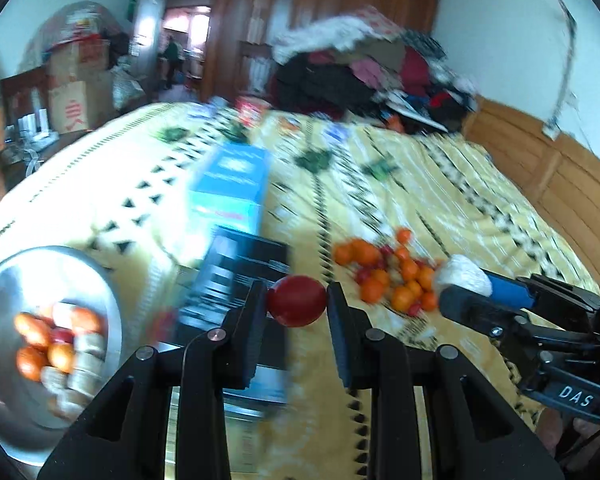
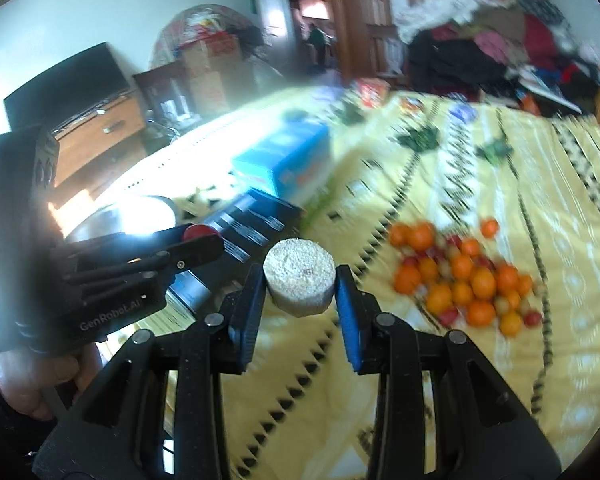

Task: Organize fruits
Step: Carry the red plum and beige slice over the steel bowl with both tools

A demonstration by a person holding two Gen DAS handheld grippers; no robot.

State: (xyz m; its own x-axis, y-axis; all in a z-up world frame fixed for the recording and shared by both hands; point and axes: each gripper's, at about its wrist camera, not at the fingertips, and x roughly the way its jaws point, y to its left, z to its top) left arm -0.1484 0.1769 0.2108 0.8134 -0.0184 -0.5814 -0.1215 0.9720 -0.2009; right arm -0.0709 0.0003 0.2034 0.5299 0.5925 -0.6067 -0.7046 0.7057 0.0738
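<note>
Metal bowl [image 1: 100,280]: we see it far left on the bed [image 1: 480,200], holding orange, red and pale round pieces.
Black box [image 1: 240,276]: just right of the bowl; blue box [image 1: 232,184] behind it.
Left tool [image 1: 297,300]: we note its fingers clamped on a red fruit [image 1: 297,301], held above the bed.
Fruit pile [image 1: 388,276]: orange and red pieces loose on the bedspread, right of the left tool.
Right tool [image 2: 300,286]: we note it gripping a pale round slice [image 2: 300,280], clear of the bedspread.
</note>
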